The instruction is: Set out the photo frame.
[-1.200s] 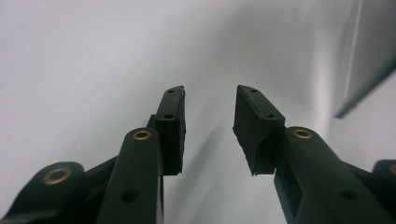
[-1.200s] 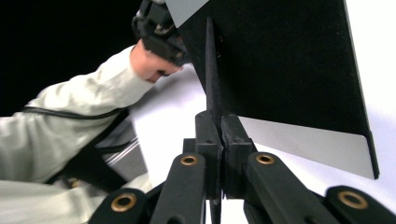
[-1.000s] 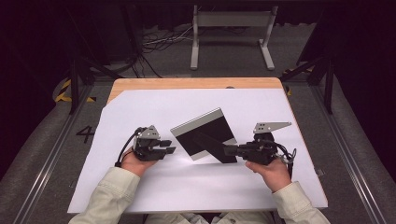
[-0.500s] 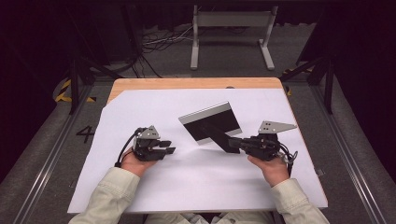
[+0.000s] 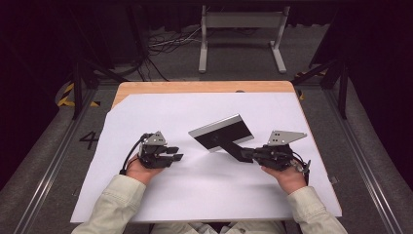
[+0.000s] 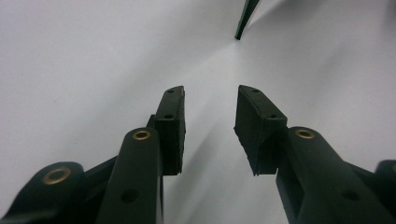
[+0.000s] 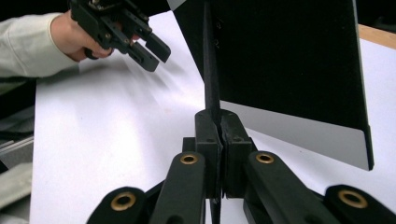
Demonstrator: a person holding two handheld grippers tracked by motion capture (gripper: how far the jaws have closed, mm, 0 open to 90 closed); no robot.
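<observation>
A flat black panel (image 5: 221,132) with a pale border is propped tilted over the white sheet (image 5: 204,195), its back facing me. A thin black stand leg (image 5: 236,148) runs from its back toward my right gripper (image 5: 247,154), which is shut on that leg. The right gripper view looks along the leg (image 7: 211,70), pinched between the closed jaws of that gripper (image 7: 218,122), with the panel (image 7: 289,60) rising behind. My left gripper (image 5: 176,153) rests open on the sheet, left of the panel and apart from it. Nothing lies between its fingers (image 6: 210,100).
The white sheet covers most of a wooden table (image 5: 195,87). Beyond the table, a metal frame (image 5: 241,22) and cables lie on the dark floor. In the right gripper view, the left gripper (image 7: 149,49) and a hand appear at the far left.
The right gripper has raised the panel and carried it right and away from the left gripper, tilting it more upright. The left gripper has stayed where it was.
</observation>
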